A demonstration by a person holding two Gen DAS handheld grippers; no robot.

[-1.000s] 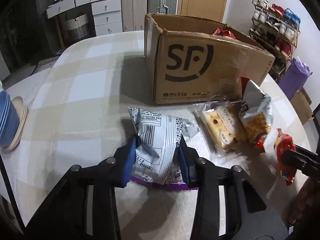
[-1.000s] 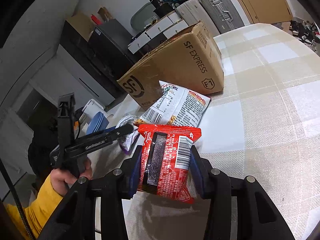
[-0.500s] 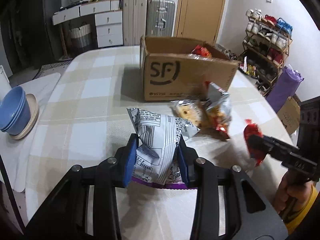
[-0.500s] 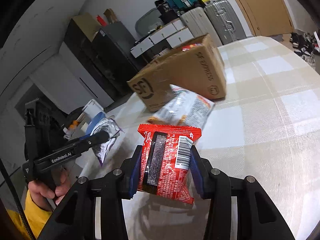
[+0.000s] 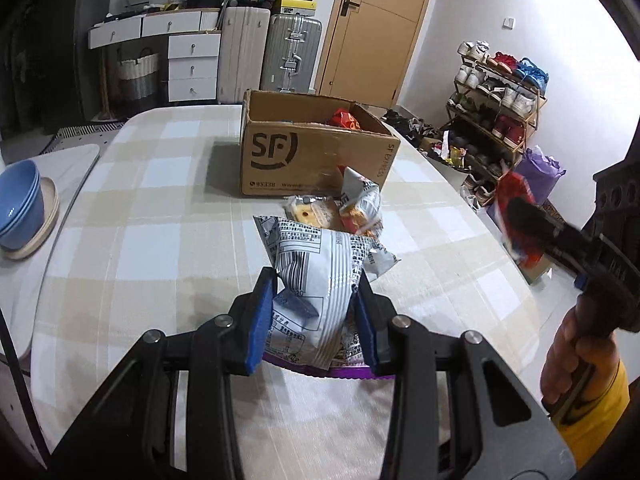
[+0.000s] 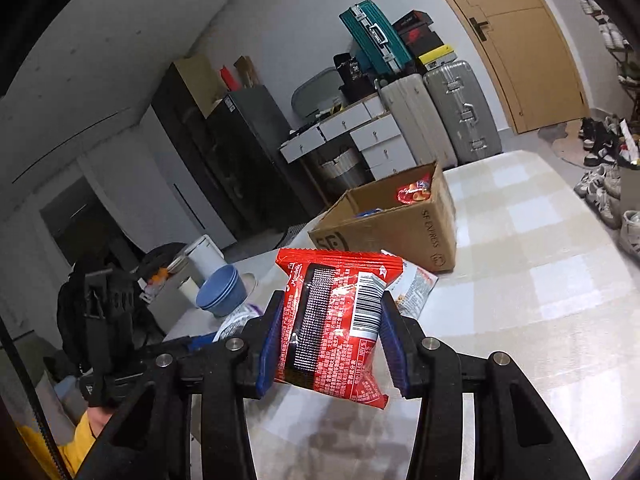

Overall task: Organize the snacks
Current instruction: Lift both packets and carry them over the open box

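My left gripper (image 5: 316, 316) is shut on a silver and purple snack bag (image 5: 316, 280), held above the checked table. My right gripper (image 6: 330, 332) is shut on a red snack packet (image 6: 332, 324), also lifted off the table; in the left wrist view that red packet (image 5: 516, 208) shows at the right, blurred. An open SF cardboard box (image 5: 316, 156) stands at the far middle of the table with red snacks inside (image 6: 414, 192). In front of it lie a cracker pack (image 5: 308, 214) and a silver and red snack bag (image 5: 360, 204).
Blue bowls (image 5: 18, 208) on a plate sit on a side surface at the left, off the table (image 5: 140, 240). A hand with a yellow sleeve (image 5: 580, 364) holds the right gripper. Suitcases, drawers, a door and a shoe rack (image 5: 496, 100) stand beyond the table.
Both grippers have risen and drawn back from the box with their packets held. The box and the loose snacks now look smaller and farther off, and the box's inside shows.
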